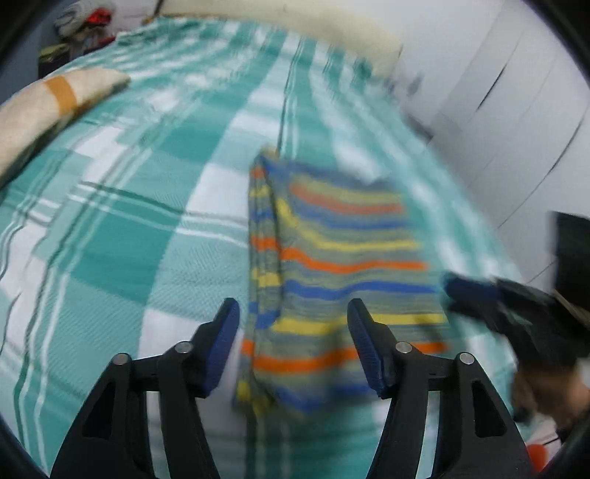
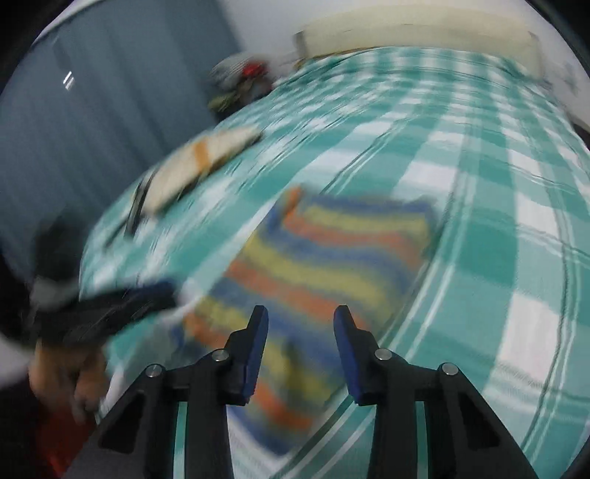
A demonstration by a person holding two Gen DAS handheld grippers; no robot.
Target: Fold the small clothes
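A small striped garment [image 1: 332, 265], banded in blue, orange, yellow and grey, lies folded flat on the teal and white checked bedspread [image 1: 140, 228]. My left gripper [image 1: 293, 309] hovers open over its near edge, nothing between the blue pads. The right gripper [image 1: 475, 291] shows blurred at the garment's right side. In the right wrist view the same striped garment [image 2: 324, 265] lies ahead, and my right gripper [image 2: 300, 317] stands open above its near end, gripping nothing. The left gripper [image 2: 147, 294] appears as a dark blur at the garment's left, with a hand [image 2: 70, 379] behind it.
A cream folded cloth with an orange band [image 1: 59, 99] lies at the bed's left side. A heap of clothes [image 1: 88, 22] sits beyond the far corner. White wardrobe doors [image 1: 516, 110] stand to the right, a cream headboard [image 2: 413, 33] at the far end.
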